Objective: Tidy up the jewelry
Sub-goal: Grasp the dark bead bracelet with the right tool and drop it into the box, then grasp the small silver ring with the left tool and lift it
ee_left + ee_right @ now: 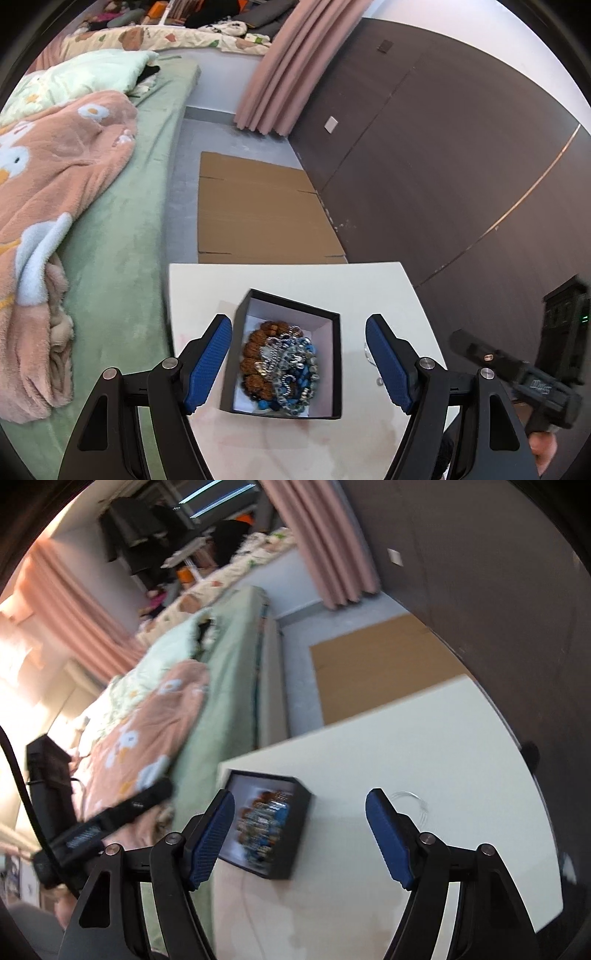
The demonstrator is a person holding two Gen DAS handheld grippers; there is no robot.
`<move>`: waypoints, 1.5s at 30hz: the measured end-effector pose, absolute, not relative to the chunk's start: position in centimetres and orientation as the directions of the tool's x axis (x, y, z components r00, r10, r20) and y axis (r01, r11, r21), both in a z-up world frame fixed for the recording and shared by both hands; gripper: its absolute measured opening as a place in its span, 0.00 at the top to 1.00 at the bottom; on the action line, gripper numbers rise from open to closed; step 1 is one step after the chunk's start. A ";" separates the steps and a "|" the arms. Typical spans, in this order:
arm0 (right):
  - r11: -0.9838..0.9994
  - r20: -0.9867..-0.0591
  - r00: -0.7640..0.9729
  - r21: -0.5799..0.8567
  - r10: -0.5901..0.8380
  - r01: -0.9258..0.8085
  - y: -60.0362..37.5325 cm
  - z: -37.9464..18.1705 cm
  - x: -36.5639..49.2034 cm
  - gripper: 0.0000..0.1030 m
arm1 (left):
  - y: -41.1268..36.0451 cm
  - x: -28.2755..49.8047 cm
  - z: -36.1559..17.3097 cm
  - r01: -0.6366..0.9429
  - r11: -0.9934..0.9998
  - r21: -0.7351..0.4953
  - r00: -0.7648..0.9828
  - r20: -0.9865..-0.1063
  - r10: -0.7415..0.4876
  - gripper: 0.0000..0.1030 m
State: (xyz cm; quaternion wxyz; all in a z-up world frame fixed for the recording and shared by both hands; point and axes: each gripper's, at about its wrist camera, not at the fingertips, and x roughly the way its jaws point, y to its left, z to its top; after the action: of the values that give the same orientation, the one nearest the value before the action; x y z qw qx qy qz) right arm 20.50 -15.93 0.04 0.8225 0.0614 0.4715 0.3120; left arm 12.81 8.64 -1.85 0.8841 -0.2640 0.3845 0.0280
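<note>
While both jaws are spread wide and nothing is gripped, the left gripper [299,363] is held directly over the black box [334,365], whose walls sit between the blue pads. The heaped beaded jewelry [282,371] could be snagged and dragged out if a tangled strand were pinched. The right gripper [300,840], likewise released, hovers over the white table [406,746]; a thin clear piece [410,799], possibly jewelry, lies just beyond its right pad, beside the box.
</note>
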 end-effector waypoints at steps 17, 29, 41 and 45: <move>0.873 -0.782 0.394 0.394 0.483 -0.288 -26.5 -3.3 21.8 0.29 | -3.3 16.1 -4.2 -0.050 0.954 -0.294 0.617 -0.760 -0.203 0.27; 0.889 -0.791 0.406 0.411 0.457 -0.200 -31.0 -5.8 22.8 0.29 | -7.8 17.4 -8.0 0.025 0.976 -0.218 0.572 -0.798 -0.193 0.39; 0.895 -0.802 0.401 0.419 0.443 -0.152 -33.2 -8.9 23.9 0.29 | -10.5 18.4 -11.4 0.080 0.984 -0.157 0.538 -0.824 -0.175 0.59; 0.893 -0.802 0.398 0.426 0.446 -0.144 -33.6 -9.6 24.1 0.29 | -10.9 18.4 -12.0 0.087 0.985 -0.149 0.550 -0.817 -0.172 0.64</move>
State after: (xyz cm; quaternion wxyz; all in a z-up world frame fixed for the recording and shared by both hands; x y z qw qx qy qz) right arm 24.07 -33.64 -9.65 0.8233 0.1458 0.5185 0.1790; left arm 18.38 -10.86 -11.99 0.8792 -0.0455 0.4686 -0.0736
